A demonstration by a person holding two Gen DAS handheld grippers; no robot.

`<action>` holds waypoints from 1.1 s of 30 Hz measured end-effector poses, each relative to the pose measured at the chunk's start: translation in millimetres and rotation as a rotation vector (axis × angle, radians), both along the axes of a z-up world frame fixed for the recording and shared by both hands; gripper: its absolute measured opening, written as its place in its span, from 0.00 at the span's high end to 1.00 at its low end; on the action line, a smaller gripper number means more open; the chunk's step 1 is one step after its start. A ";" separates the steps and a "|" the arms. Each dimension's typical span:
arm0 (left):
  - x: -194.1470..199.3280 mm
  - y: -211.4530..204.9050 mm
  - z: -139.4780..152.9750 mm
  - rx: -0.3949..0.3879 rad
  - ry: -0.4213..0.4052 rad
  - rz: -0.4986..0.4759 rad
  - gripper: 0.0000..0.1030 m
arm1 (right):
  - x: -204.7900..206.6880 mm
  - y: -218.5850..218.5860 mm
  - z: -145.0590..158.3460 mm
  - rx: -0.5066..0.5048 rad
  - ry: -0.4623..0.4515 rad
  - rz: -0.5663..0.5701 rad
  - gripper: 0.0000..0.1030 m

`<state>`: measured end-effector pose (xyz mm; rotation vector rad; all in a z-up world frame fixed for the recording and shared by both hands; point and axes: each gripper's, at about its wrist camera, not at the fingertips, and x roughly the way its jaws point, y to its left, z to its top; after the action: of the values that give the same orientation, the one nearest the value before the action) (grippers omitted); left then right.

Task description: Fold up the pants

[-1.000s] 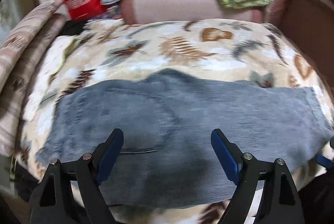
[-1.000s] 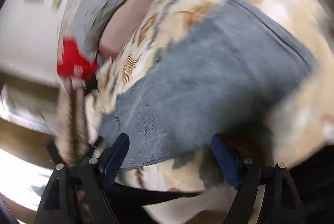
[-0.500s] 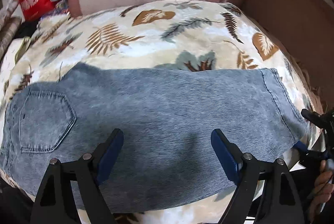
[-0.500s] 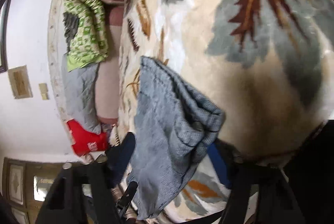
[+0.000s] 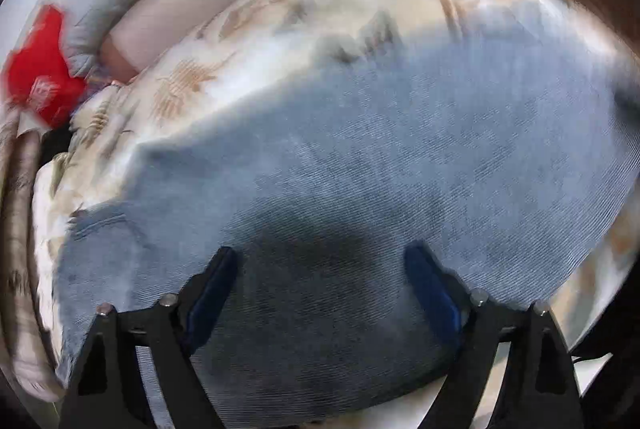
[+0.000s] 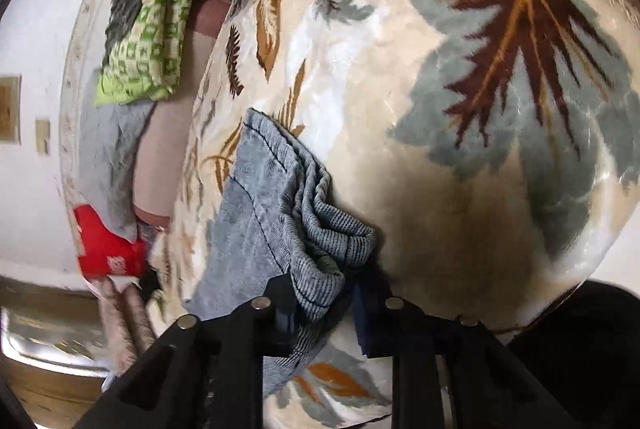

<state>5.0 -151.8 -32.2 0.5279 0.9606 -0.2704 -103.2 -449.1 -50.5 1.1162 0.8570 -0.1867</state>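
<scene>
Two grippers work the blue pants (image 5: 360, 157) spread on the leaf-print blanket (image 6: 460, 117). Left gripper (image 5: 322, 281) hovers wide open above the pants' middle, gripping nothing. Right gripper (image 6: 320, 303) is clamped on the bunched hem near the blanket's edge.

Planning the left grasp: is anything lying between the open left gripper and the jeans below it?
Nothing visible does. The left gripper is open directly over bare denim of the jeans; the right gripper is already shut on their hem end.
</scene>
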 end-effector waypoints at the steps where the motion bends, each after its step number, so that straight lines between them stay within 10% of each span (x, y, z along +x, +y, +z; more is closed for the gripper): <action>1: -0.6 1.2 1.0 0.001 -0.009 0.006 0.09 | 4.0 4.7 6.9 -0.043 0.009 0.022 0.81; 5: -0.9 2.2 5.1 -0.010 -0.006 -0.009 0.11 | 23.4 39.7 66.0 -0.263 -0.048 0.125 0.84; 8: 8.2 41.9 19.9 -0.258 0.109 0.067 0.20 | 37.6 99.3 129.1 -0.455 -0.161 0.254 0.85; 14: -13.3 196.8 65.5 -0.458 -0.051 0.408 0.20 | 50.6 254.9 155.3 -0.620 -0.316 0.608 0.83; 16: -19.2 242.3 66.3 -0.463 -0.053 0.537 0.20 | 57.7 298.2 124.6 -0.600 -0.294 0.742 0.78; 18: -25.9 275.7 64.6 -0.451 -0.046 0.636 0.20 | 72.9 335.0 70.9 -0.560 -0.195 0.889 0.31; 19: -30.4 280.5 64.4 -0.448 -0.045 0.651 0.20 | 81.0 346.6 38.6 -0.559 -0.108 0.941 0.26; 22: -36.5 280.5 74.6 -0.460 -0.061 0.645 0.20 | 70.8 345.3 24.7 -0.562 -0.147 0.906 0.22; 29: -29.3 186.7 114.1 -0.497 -0.129 0.362 0.20 | 64.0 230.6 57.2 -0.134 -0.285 0.605 0.14; 32: -11.1 132.3 63.1 -0.292 0.019 0.275 0.19 | 82.1 200.9 -4.5 0.016 -0.042 0.570 0.16; 33: -4.6 116.7 29.5 -0.169 0.108 0.249 0.19 | 81.0 193.1 -4.6 0.050 -0.084 0.561 0.17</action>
<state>0.5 -35.1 -2.7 0.2376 1.0864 -0.1554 -22.2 -255.9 -55.0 0.8836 1.0690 0.3452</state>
